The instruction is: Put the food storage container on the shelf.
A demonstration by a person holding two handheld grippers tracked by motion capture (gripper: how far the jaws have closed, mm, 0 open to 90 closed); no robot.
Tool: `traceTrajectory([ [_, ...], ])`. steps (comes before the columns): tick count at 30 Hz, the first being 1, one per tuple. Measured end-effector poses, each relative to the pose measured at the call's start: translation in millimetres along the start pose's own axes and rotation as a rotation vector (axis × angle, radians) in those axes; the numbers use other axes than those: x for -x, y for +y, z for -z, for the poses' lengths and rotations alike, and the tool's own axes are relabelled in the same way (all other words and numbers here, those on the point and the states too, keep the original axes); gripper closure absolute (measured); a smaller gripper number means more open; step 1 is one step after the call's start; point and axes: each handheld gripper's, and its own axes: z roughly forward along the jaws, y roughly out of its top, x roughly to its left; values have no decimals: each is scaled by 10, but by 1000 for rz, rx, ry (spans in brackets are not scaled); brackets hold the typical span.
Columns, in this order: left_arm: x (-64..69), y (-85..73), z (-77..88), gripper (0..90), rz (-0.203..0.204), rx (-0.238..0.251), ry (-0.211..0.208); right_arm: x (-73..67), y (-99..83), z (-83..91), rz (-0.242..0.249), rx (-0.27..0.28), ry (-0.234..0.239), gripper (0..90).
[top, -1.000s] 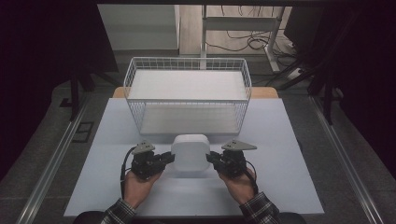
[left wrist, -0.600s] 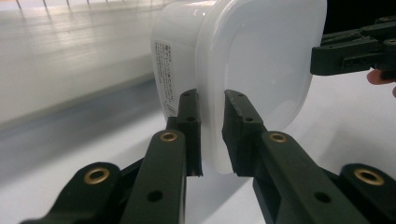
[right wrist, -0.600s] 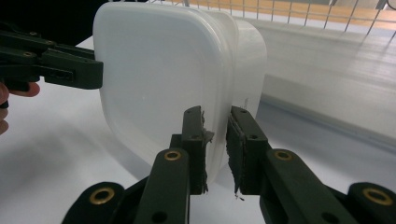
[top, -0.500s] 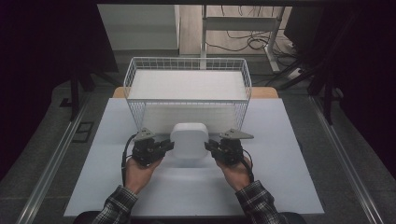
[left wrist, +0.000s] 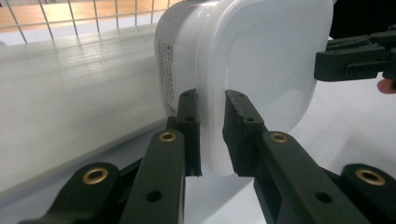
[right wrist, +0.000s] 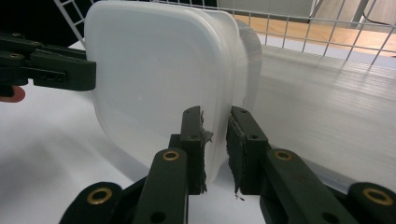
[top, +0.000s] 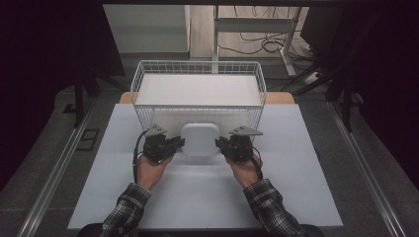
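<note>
A white plastic container with a lid (top: pixel 199 139) hangs above the table between both grippers, just in front of the wire basket (top: pixel 143 117). My left gripper (top: pixel 177 143) is shut on the container's left rim; its jaws pinch the lid edge (left wrist: pixel 212 140). My right gripper (top: pixel 221 144) is shut on the right rim, with the lid edge (right wrist: pixel 215 144) between its pads. In the left gripper view the container (left wrist: pixel 243 60) has a printed label on its side, and the right gripper's jaws (left wrist: pixel 355 58) grip its far edge. The right gripper view shows the container (right wrist: pixel 159 79) and the left gripper's jaws (right wrist: pixel 56 67).
The white wire basket has a white sheet (top: pixel 197 89) lying inside it and stands at the back of the pale table top (top: pixel 296 197). A wooden board (top: pixel 281 98) shows under the basket. Cables (top: pixel 257 44) lie on the floor behind.
Both hands have carried the container away from the table's near side toward the basket; it now hangs right at the basket's front wall. Both grips are unchanged.
</note>
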Motion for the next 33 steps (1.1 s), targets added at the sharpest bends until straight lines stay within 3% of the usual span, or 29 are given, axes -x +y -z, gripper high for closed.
traceTrajectory([
  [13,-61,12,-103,769,25,-16,1,85,19,-128,-16,-12,-11,756],
  [15,-54,1,-119,769,44,-13,4,97,8,-143,-18,-18,-7,755],
  [19,-78,-10,-158,767,29,-25,13,115,-9,-187,-21,-24,-13,753],
  [24,-121,-9,-181,762,53,-1,8,129,5,-213,-24,-17,-5,741],
  [33,-121,17,-250,704,13,16,47,141,49,-280,10,8,-24,680],
])
